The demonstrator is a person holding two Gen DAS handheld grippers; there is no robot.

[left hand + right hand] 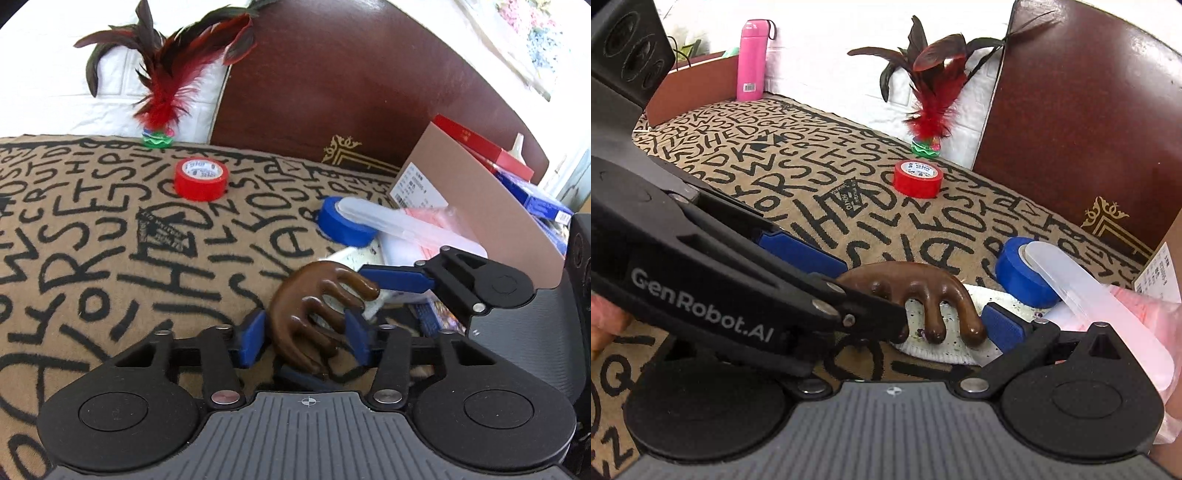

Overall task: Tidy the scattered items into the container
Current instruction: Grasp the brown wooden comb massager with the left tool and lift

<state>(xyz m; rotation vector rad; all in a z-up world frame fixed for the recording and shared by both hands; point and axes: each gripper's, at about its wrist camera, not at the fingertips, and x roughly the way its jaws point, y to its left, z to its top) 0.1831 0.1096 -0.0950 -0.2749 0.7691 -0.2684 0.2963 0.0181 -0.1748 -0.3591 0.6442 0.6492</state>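
My left gripper (304, 334) is shut on a brown wooden claw-shaped massager (314, 306), holding it just above the letter-patterned cloth (92, 240). In the right wrist view the massager (923, 295) sits between my right gripper's blue pads (1003, 325); the right gripper (905, 295) is open, and the left gripper's black arm crosses in front. A red tape roll (200, 178), a blue tape roll (341, 221) and a red feather shuttlecock (159, 107) lie farther back. A white speckled cloth (942, 317) lies under the massager.
A cardboard box (472, 206) stands at the right with red and blue packs behind. A clear plastic case (1082, 295) and pink packet (1145, 306) lie by the blue tape. A pink bottle (752, 59) and a brown headboard (1089, 110) stand at the back.
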